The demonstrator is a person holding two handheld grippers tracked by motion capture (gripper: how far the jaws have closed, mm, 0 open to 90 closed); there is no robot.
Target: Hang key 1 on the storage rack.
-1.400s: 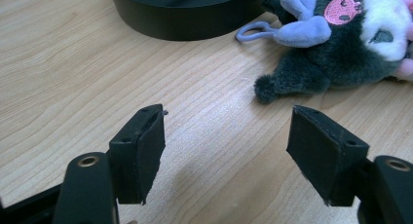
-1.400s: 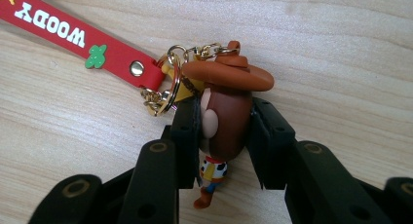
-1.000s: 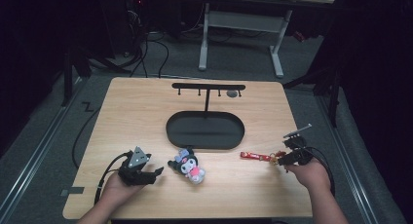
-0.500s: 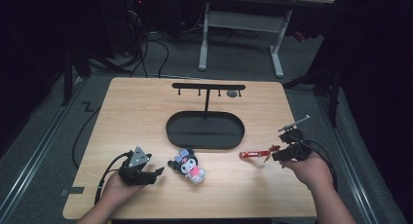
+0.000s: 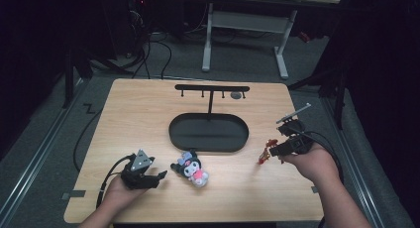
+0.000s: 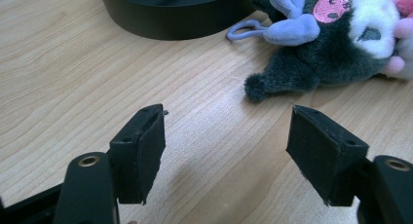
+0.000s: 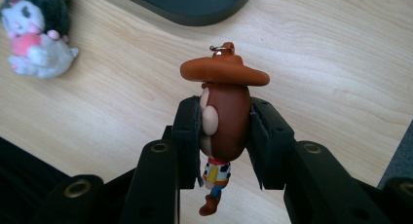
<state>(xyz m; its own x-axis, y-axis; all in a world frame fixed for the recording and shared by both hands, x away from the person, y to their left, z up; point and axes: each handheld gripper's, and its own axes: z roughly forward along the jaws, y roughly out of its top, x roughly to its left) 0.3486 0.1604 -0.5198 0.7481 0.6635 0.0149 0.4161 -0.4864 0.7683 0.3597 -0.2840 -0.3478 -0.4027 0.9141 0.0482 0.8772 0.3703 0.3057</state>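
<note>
Lifted off the tabletop (image 5: pixel 148 114) since a second ago, the cowboy keychain (image 5: pixel 265 152) is clenched by its head in the right hand-held gripper (image 5: pixel 273 149), just right of the black stand (image 5: pixel 208 132); its ring points toward the stand; the left hand-held gripper (image 5: pixel 161 176) is released.

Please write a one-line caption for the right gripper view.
Right hand-held gripper shut on a cowboy figure keychain above the wooden table.

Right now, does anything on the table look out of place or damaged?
Nothing looks damaged. The plush toy lies on its side beside the black tray, and the right gripper holds the cowboy figure by its head, its legs dangling.
</note>
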